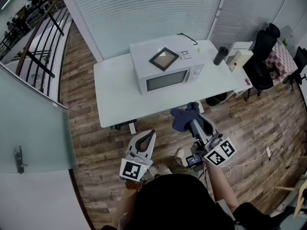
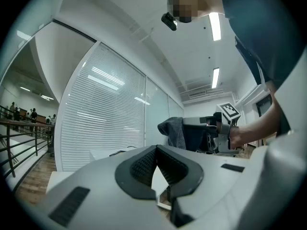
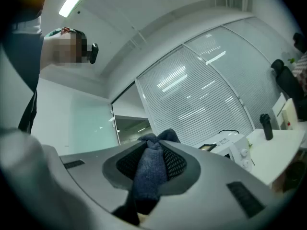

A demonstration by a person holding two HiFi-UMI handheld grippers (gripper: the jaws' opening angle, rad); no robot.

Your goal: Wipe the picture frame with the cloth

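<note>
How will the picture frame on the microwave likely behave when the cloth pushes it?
The picture frame seems to lie flat on the microwave, so tipping is unlikely. It looks thin on a smooth top, so it may slide. Its glassy front may be fragile.

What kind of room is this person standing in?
Most likely an office: a white desk with a microwave on it, a black office chair beside it, and tall window blinds behind.
</note>
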